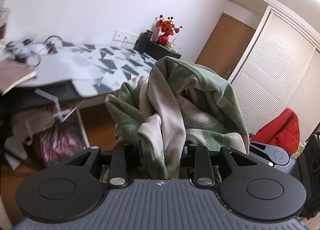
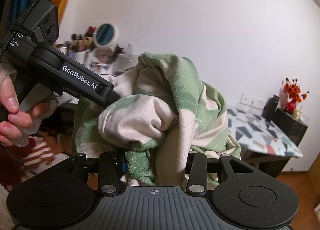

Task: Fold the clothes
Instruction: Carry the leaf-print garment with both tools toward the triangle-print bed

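A soft green-and-cream patterned fleece garment (image 1: pixel 176 106) fills the space between the fingers of the left gripper (image 1: pixel 160 150), which are closed narrowly on a bunched fold; the cloth rises in a crumpled heap just beyond the fingertips. The right gripper (image 2: pixel 158 158) pinches the same garment (image 2: pixel 160 106) between its own fingers, cloth spilling to either side of them. Ahead and to the left of the right fingers, the left gripper's black body (image 2: pixel 80 78) pushes into the fabric, held by a person's hand (image 2: pixel 14 114).

The garment hangs in the air, well short of the desk with the grey-and-white geometric cloth (image 1: pixel 104 66), which lies beyond the left fingers. Judging from the tangle, neither grip appears to be on a clean corner or hem, so spreading the grippers apart could leave twisted layers rather than a flat sheet. A thick wad may also slip from the fingers and drop to the wooden floor (image 1: pixel 96 126) below. A red vase of orange flowers (image 1: pixel 166 32) stands at the desk's far end, within reach of a swung sleeve.
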